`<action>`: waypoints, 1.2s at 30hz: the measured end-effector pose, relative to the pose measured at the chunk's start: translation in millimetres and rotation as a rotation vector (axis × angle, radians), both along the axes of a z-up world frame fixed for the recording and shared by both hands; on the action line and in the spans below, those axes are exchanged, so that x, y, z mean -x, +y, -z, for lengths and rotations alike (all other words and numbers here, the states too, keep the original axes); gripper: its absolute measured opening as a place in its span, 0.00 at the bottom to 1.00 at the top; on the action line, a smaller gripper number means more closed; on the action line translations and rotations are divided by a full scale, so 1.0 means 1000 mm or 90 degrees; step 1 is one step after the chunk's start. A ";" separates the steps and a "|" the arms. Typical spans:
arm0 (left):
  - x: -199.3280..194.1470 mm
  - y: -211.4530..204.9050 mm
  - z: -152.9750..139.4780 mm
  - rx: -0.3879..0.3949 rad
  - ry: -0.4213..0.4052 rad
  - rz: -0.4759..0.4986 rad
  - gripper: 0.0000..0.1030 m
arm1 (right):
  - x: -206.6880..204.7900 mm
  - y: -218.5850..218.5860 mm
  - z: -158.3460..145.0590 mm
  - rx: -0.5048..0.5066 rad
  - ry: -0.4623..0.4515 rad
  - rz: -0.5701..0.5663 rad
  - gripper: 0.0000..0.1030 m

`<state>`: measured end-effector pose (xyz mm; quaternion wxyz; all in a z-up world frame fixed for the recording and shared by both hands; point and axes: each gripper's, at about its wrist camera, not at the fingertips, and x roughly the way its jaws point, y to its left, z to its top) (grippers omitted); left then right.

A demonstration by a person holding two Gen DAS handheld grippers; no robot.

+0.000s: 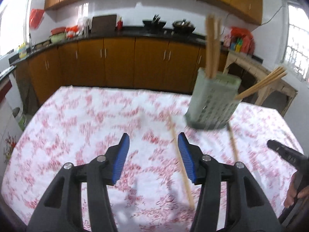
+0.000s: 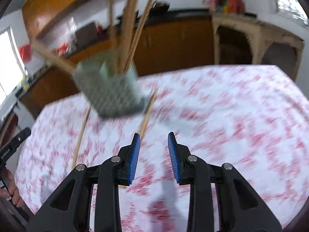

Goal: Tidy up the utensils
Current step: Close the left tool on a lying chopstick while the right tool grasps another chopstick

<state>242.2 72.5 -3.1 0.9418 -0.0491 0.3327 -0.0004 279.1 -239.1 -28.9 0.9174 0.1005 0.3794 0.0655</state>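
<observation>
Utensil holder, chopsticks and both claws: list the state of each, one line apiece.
Utensil holder: standing on the table, chopsticks sticking out of the top.
Chopsticks in holder: some upright, some leaning out to the side.
Loose chopsticks: two lying flat on the tablecloth.
Left claw: open, nothing gripped.
Right claw: open, nothing between the pads.

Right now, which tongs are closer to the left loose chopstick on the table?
Left. The left tongs hang right beside that chopstick; the right tongs are off to its right, past the other chopstick.
</observation>
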 end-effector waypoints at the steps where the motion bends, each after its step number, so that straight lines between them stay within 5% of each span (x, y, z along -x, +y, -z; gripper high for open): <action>1: -0.002 0.002 0.006 0.003 0.008 -0.002 0.51 | -0.003 0.008 0.007 0.004 0.009 -0.008 0.30; 9: -0.011 0.006 0.030 0.018 0.046 -0.006 0.52 | -0.027 0.050 0.053 0.058 0.061 -0.022 0.29; 12: -0.013 -0.002 0.036 0.023 0.053 0.003 0.52 | -0.025 0.052 0.055 0.092 0.048 -0.020 0.10; 18: -0.021 -0.026 0.049 0.030 0.073 0.042 0.51 | -0.026 0.021 0.056 0.083 0.048 0.024 0.07; 21: -0.023 -0.039 0.057 0.027 0.083 0.061 0.51 | -0.032 -0.016 0.057 0.073 0.059 0.108 0.07; 24: -0.028 -0.051 0.067 0.016 0.103 0.071 0.45 | -0.033 -0.042 0.057 0.053 0.070 0.153 0.07; 30: -0.041 -0.069 0.088 -0.028 0.141 0.066 0.26 | -0.025 -0.033 0.058 0.073 0.054 0.093 0.08; 33: -0.047 -0.072 0.089 -0.042 0.143 0.060 0.09 | -0.024 -0.029 0.057 0.074 0.051 0.074 0.08; 36: -0.059 -0.058 0.088 -0.025 0.149 0.039 0.08 | -0.027 -0.025 0.056 0.071 0.050 0.063 0.08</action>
